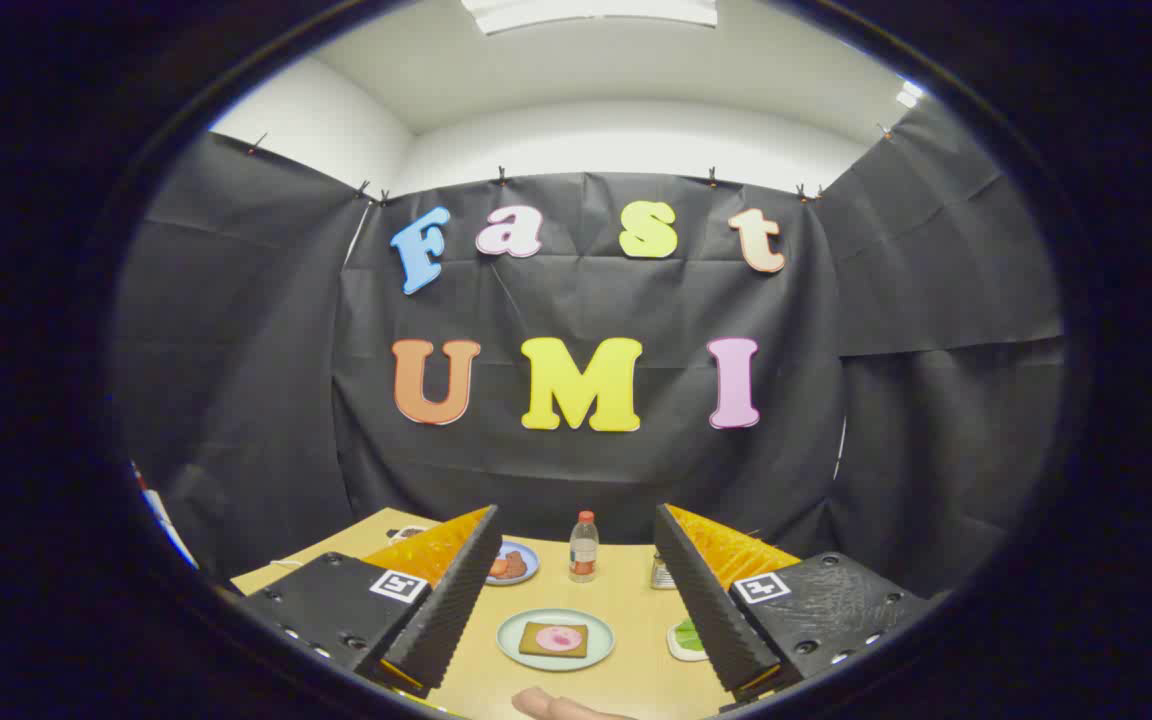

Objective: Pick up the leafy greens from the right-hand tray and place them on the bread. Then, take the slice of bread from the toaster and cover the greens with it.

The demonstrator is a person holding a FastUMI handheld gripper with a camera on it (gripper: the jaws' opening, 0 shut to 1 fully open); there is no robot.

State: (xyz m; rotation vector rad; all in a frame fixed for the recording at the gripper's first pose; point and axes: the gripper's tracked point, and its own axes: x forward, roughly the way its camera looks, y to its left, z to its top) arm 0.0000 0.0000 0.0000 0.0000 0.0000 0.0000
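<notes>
We are holding the fingers (456,590) wide apart and empty, the gripper (576,600) hanging above the table (626,600). The leafy greens (691,636) are lying low and right of centre, tucked against the right finger's inner edge, while the bread (554,639) is sitting on its plate (514,640) between the fingers, left of the greens.

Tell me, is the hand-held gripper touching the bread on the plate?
Apart. The gripper view shows the hand-held gripper open above the table, its fingers either side of the bread, holding nothing.
</notes>
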